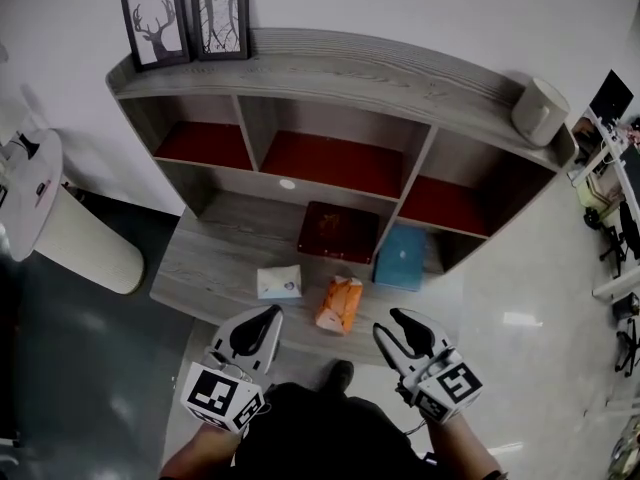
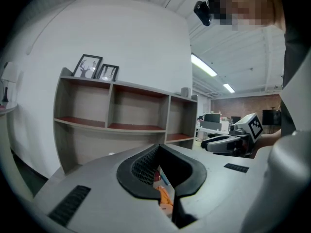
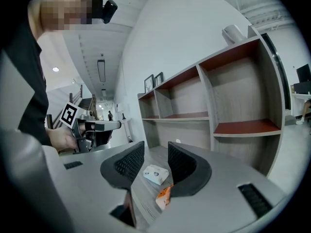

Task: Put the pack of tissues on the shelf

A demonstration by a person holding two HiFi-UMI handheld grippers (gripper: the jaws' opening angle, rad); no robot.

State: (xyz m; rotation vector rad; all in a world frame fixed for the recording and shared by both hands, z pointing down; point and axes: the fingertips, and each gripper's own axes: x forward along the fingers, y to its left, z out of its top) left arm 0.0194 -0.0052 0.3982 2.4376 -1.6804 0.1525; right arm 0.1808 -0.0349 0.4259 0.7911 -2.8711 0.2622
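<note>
Left claw (image 1: 266, 318): shut, empty, held idle. Right claw (image 1: 393, 326): jaws apart, nothing between them, likely readied for pickup. White pack of tissues (image 1: 279, 282): flat on bottom ledge of shelf (image 1: 350, 68) (orange pack (image 1: 340, 304) just beside); upper compartments bare, presumably its destination.

White wall (image 1: 400, 8) behind a grey wood shelf unit (image 1: 340, 73) with red-brown compartment floors. Two framed pictures (image 1: 155, 23) on its top at left, white cylinder (image 1: 540, 110) at right. Pale glossy floor (image 1: 520, 298) right, dark floor (image 1: 70, 368) left. Ceiling strip lights (image 2: 204, 65) lit. Office desks (image 1: 610, 158) far right.
</note>
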